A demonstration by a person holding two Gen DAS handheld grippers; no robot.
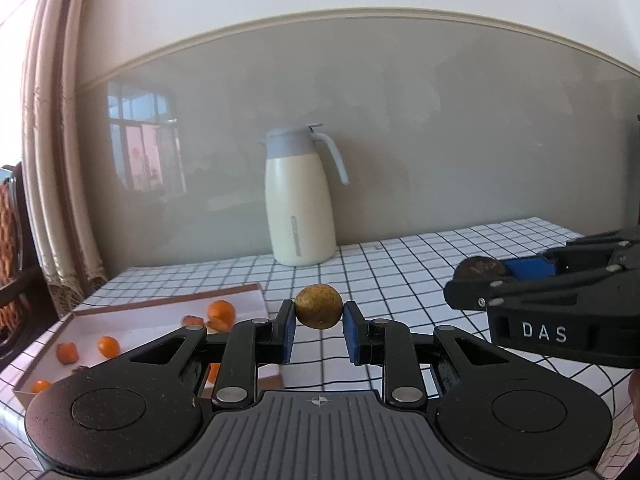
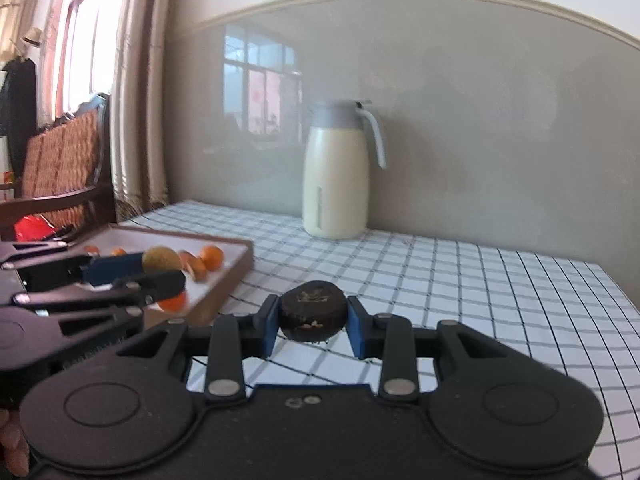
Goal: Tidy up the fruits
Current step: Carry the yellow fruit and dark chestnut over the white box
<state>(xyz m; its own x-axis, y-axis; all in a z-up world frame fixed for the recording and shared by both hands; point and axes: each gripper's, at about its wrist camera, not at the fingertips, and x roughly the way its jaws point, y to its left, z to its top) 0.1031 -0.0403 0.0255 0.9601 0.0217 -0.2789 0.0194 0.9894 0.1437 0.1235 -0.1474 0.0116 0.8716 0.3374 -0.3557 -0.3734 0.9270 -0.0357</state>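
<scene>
My left gripper (image 1: 319, 316) is shut on a small yellow-brown round fruit (image 1: 319, 306), held above the checked tablecloth just right of the tray. From the right wrist view that same fruit (image 2: 161, 261) shows between the left gripper's blue pads, over the tray. My right gripper (image 2: 313, 322) is shut on a dark, wrinkled, flattened fruit (image 2: 313, 315), clear of the cloth. In the left wrist view the right gripper (image 1: 476, 280) comes in from the right with the dark fruit (image 1: 480, 269). A shallow brown-rimmed tray (image 1: 240, 291) holds several small oranges (image 1: 221, 311).
A cream jug with a grey lid and handle (image 1: 298, 200) stands at the back against the grey wall. The checked tablecloth (image 2: 460, 280) covers the table. A curtain (image 1: 60, 160) and a wooden chair (image 2: 64, 168) stand to the left.
</scene>
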